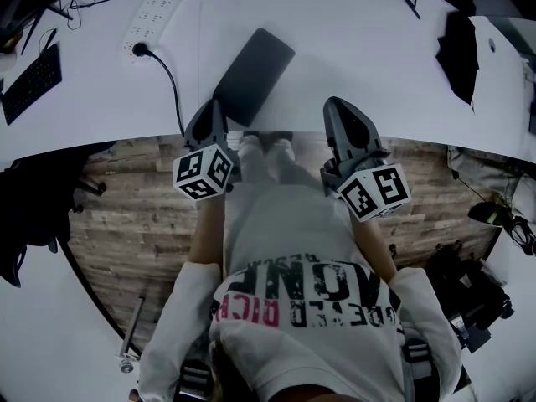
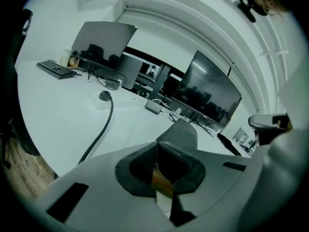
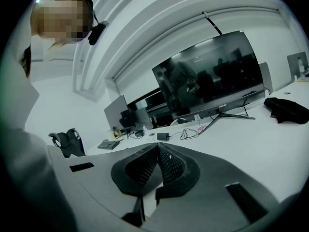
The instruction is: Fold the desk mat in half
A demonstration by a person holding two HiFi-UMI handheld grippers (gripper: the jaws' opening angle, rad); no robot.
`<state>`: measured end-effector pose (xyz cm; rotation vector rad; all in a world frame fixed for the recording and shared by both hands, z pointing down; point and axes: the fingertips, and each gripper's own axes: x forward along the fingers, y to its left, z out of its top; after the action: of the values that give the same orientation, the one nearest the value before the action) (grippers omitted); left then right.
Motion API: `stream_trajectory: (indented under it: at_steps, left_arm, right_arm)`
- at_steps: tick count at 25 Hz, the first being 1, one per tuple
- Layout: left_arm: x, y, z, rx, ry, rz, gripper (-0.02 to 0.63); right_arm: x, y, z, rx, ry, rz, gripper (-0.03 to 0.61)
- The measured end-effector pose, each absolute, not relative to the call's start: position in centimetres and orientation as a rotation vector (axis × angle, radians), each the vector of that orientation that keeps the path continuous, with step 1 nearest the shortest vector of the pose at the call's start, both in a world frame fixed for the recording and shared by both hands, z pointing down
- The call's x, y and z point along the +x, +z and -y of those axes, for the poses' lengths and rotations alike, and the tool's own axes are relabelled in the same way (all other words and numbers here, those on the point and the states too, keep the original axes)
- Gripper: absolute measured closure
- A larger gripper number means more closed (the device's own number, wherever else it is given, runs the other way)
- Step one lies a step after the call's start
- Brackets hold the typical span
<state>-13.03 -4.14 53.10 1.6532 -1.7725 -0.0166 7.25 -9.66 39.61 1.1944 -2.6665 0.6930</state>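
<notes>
The desk mat (image 1: 254,74) is a dark grey, narrow rectangle lying slanted on the white desk (image 1: 360,57), just beyond both grippers. In the left gripper view its near end (image 2: 179,132) shows right past the jaws. My left gripper (image 1: 215,107) hovers over the desk's front edge at the mat's near left corner, shut with nothing held. My right gripper (image 1: 334,105) is a short way to the right of the mat, apart from it, its ribbed pads (image 3: 166,166) pressed together and empty. Both sets of jaws (image 2: 161,151) (image 3: 158,151) meet tip to tip.
A white power strip (image 1: 155,11) with a black cable (image 1: 170,82) lies left of the mat. A keyboard (image 1: 32,78) is at far left, a black cloth (image 1: 458,53) at right. Monitors (image 2: 207,93) (image 3: 212,79) stand at the back. Wooden floor (image 1: 134,216) lies below the desk edge.
</notes>
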Motion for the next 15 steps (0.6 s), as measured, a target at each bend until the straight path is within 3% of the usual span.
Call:
stream_trajectory:
  at_steps: [15]
  left_arm:
    - [-15.8,57.3,3.2,1.612,0.405,1.825,0.598]
  right_arm:
    - [6.6,39.9,9.9,1.191,0.701,2.655,0.577]
